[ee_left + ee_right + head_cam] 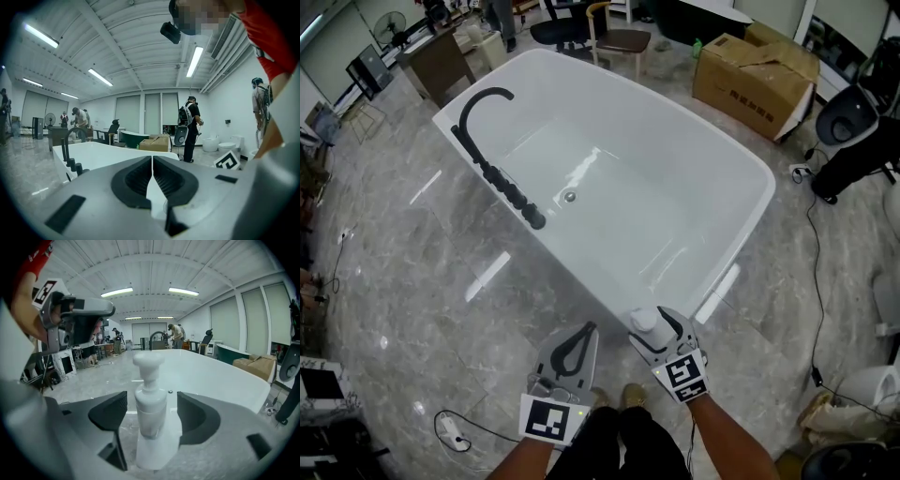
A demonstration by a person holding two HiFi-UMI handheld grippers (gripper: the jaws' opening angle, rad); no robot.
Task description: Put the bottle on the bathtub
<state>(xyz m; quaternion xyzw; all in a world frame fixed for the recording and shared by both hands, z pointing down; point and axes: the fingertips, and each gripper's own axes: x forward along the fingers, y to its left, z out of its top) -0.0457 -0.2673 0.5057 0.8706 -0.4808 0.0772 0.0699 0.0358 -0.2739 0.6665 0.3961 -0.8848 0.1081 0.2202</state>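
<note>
A white pump bottle (150,413) stands upright between the jaws of my right gripper (151,417), with a gap on each side and neither pad touching it. In the head view the bottle (643,320) is at the near corner of the white bathtub (675,169), with my right gripper (656,322) around it; I cannot tell for sure that it rests on the rim. My left gripper (587,329) hangs just left of that corner, jaws together and empty. In the left gripper view the left gripper (152,174) is shut, and the bathtub (103,154) lies beyond it.
A black faucet (492,155) with handles stands on the tub's left rim. A cardboard box (755,80) and a chair (614,37) stand beyond the tub. A cable and plug (450,427) lie on the marble floor at the left. People (191,126) stand far off.
</note>
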